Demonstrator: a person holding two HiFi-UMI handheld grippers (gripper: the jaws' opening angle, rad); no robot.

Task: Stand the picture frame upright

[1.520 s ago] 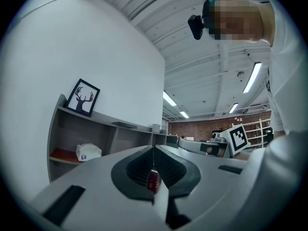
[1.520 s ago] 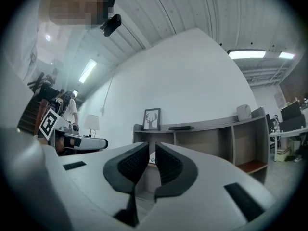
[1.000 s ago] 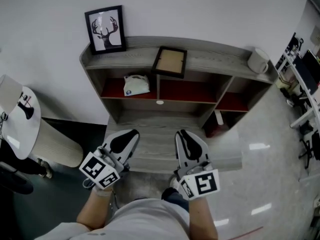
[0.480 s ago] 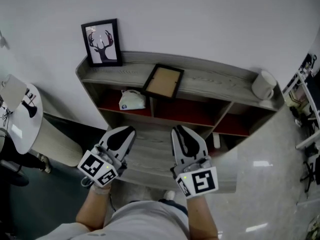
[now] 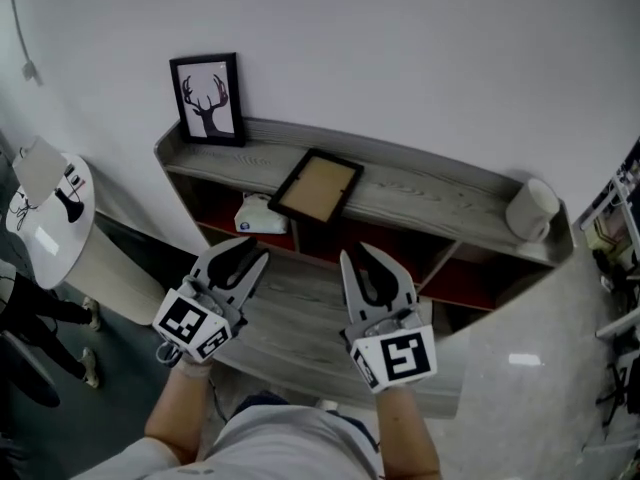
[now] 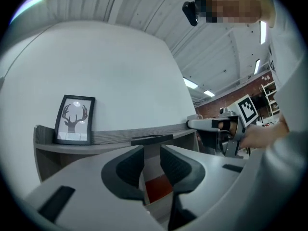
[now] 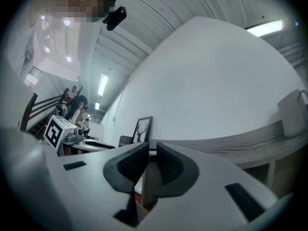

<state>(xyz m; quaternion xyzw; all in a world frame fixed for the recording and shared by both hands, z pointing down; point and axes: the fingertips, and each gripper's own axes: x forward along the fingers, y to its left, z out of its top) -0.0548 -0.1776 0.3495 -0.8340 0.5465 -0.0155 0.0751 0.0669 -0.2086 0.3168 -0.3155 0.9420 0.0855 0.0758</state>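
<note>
While it hangs over the lower shelf, left gripper [image 5: 243, 258]: jaws opening, nothing between them.
Right gripper [image 5: 360, 258]: just right of the left one and level with it; jaws a narrow slit apart, nothing between them.
Lower shelf [image 5: 300, 313]: grey wood board beneath both grippers; bare where it shows.
Left compartment: red-backed, under the top shelf; holds a white bundle [image 5: 255, 215], kind not clear.
Picture frame [image 5: 316, 185]: dark rim, tan panel. Lies flat and skewed on the top shelf, close to its front edge; beyond both grippers and apart from them.
Top shelf [image 5: 430, 193]: grey wood, running left to right along the wall.
White cup [image 5: 530, 209]: right end of the top shelf, well apart from the frame.
Deer print [image 5: 209, 99]: far left end of the top shelf, upright against the wall.
Task progress: judged not begun, with the frame untouched and flat. Left to do: reach it, grip an edge, tip it up, leave it standing, probably leaned on the wall like the deer print.
</note>
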